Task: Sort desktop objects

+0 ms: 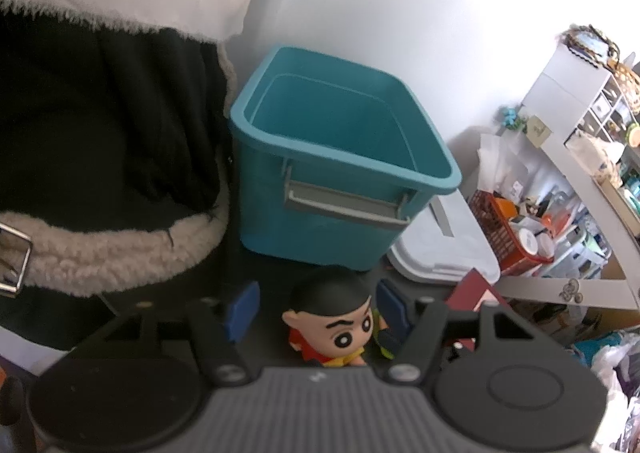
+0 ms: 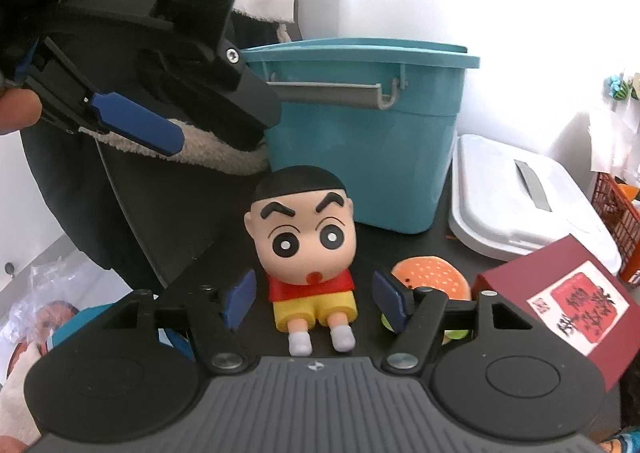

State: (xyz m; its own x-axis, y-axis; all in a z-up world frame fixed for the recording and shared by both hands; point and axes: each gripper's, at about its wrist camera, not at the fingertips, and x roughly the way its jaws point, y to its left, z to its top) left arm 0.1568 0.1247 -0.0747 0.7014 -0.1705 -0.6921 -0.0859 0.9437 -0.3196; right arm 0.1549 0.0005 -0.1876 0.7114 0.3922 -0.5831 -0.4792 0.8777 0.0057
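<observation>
Cartoon figurine (image 2: 306, 249) sits at the centre of the right wrist view, upright on the dark tabletop (image 2: 400, 249), facing the camera with its black hair, red shirt and yellow shorts in plain sight and its 2 white feet pointing toward the lower edge. The right gripper (image 2: 316, 299) frames it: the 2 blue pads (image 2: 240, 299) stand wide on either side of the body with clear gaps, so the jaws are open and hold nothing.

Behind the toy, filling the upper middle of that frame, stands a teal bin (image 2: 360, 133) with a grey handle (image 2: 332, 93) on its near wall. To the right of the bin lies a white lid (image 2: 520, 197); in the lower right corner a dark red box (image 2: 568, 301) with a red and white label is tilted, and just left of it a burger-shaped toy (image 2: 432, 277) lies partly hidden by the right pad.

The left gripper (image 2: 136, 121) enters from the upper left of the right wrist view, above the toy. In its own view, the left gripper (image 1: 316, 311) has its blue pads spread apart around the figurine's (image 1: 336, 325) head without visibly pressing it, so it is open too. The bin (image 1: 340, 157) shows an empty interior there, and a dark fleece-trimmed sleeve (image 1: 112, 173) fills the left half.
</observation>
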